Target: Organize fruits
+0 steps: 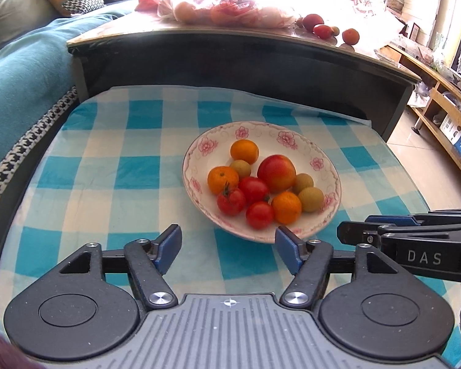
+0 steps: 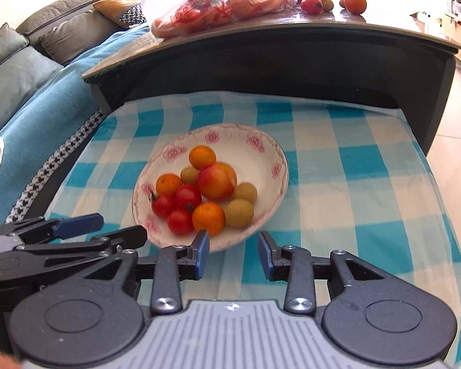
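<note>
A white plate with pink flowers (image 1: 255, 129) (image 2: 230, 132) sits on the blue-checked cloth (image 1: 113, 166). It holds three small oranges (image 1: 244, 151), three red tomatoes (image 1: 253, 189), a large red-yellow fruit (image 1: 276, 172) and small yellow-green fruits (image 1: 311, 199). My left gripper (image 1: 229, 233) hovers at the plate's near rim, open with nothing between its blue pads. My right gripper (image 2: 233, 238) is also at the near rim, its jaws a little apart and holding nothing. Each gripper shows in the other's view, the right one (image 1: 384, 230) beside the left one (image 2: 76, 227).
Behind the cloth stands a dark higher table (image 1: 230, 58) with plastic bags of fruit (image 1: 230, 6) and loose fruits (image 1: 322, 29). A sofa with a blue blanket (image 1: 24, 61) runs along the left. A wooden shelf (image 1: 439, 98) and tiled floor lie to the right.
</note>
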Available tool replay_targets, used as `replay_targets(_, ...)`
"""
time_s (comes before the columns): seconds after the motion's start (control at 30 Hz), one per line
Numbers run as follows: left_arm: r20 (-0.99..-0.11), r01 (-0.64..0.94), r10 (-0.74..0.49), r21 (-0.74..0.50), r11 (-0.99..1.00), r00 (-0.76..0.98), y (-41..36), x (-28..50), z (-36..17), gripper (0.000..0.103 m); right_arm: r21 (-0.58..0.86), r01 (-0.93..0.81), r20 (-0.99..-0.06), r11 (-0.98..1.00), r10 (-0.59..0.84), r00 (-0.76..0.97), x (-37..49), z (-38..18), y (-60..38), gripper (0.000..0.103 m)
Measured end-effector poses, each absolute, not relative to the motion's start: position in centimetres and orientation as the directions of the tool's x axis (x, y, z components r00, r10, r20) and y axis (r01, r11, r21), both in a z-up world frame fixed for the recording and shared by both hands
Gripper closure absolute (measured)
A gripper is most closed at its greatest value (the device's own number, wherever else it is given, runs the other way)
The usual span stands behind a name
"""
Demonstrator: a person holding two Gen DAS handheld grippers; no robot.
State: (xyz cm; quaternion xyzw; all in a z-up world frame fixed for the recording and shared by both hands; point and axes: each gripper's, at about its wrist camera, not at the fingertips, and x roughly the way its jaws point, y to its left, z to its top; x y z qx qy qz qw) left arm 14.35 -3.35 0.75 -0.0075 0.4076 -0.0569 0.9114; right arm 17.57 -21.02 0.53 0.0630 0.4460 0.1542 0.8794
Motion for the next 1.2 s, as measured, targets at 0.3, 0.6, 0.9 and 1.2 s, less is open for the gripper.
replay_targets(0.3,-0.745,0.067,-0.072,-0.036,0.997,0.663,-3.7,11.2,0.8,0.016,0.257,-0.207,-0.769,0.944,0.33,0.547,13.5,1.3,-21.6,0.062)
replay_targets(0.6,-0.717,0.038,-0.031,-0.007,0.999,0.697,-3.6,8.4,1.4,0.014,0.262,-0.205,-0.764,0.943,0.332,0.553,10.3,2.0,-22.0,0.06)
replay_targets(0.9,-0.688,0.011,0.044,0.076,0.997,0.724,-4.1,5.8,1.7,0.0,0.262,-0.212,-0.769,0.941,0.337,0.543,8.0,2.1,-21.7,0.059)
replay_targets(1.2,-0.706,0.0,0.029,0.041,0.999,0.707,-3.7,4.6,1.3,0.0,0.266,-0.192,-0.774,0.945,0.328,0.542,6.0,2.1,-22.2,0.057)
